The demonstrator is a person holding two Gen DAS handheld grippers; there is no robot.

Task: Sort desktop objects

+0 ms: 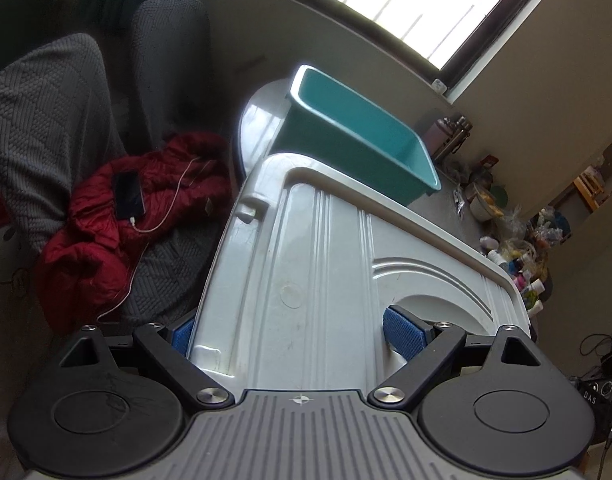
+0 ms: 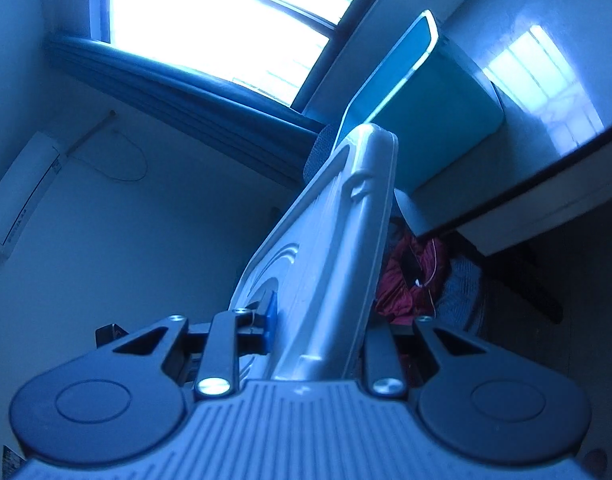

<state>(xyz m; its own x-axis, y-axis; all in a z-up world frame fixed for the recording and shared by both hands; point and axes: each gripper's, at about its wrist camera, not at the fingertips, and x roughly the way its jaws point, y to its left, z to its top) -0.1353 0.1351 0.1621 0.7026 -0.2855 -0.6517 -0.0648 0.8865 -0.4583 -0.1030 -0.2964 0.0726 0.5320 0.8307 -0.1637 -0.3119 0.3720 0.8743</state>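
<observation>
Evidently both grippers had charge of one article, a white moulded plastic lid (image 1: 306, 264), ribbed and with a raised rim, carried just in front of and partly over the teal bin (image 1: 357, 136); the bin stood on a glossy white table (image 1: 258, 120), its mouth open and nothing visible inside.

The left gripper (image 1: 298, 332) stood wide, its blue pads (image 1: 405, 332) set on either side of the lid's near end; the left pad lay at the lid's edge and the right one against its moulded face, so I judged the lid clasped across its width, though firm contact could not be confirmed on both sides.

The right gripper (image 2: 317, 328) was nearly closed, pinching the same lid (image 2: 325, 248) edge-on through its thin section; one blue pad was pressed to the lid's face, the other hidden behind it.

Assessment of handling: the lid appeared light, stiff but liable to flex along its length, and smooth enough to slip; the rim and the ribs offered the surest hold, flat glossy panels the poorest; a grip at one end alone would let the far end droop toward the bin.

Beside the bin, on the far side from the window, a red jacket with a phone (image 1: 128, 196) lay on a chair.
</observation>
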